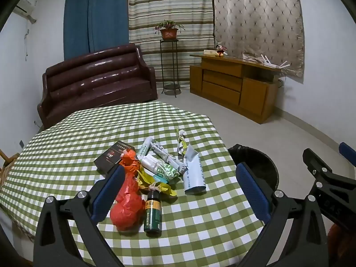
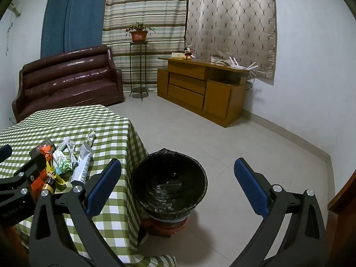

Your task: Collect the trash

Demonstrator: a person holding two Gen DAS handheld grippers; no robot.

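now | left gripper (image 1: 180, 187) jaws released over trash pile (image 1: 155, 173) | right gripper (image 2: 178, 182) jaws released above bin (image 2: 169, 178)

**Two wrist cameras, one table corner**

The left wrist camera looked forward and somewhat down between its own fingers at the checked table (image 1: 66, 155), with the trash pile (image 1: 155, 173) close below it. The right wrist camera sat further right, tilted similarly downward, facing the lined bin (image 2: 169, 178) on the floor just beside the table. Both views shared the pile, the bin, the sofa (image 1: 98, 77) and the wooden cabinet (image 2: 200, 89) far behind.
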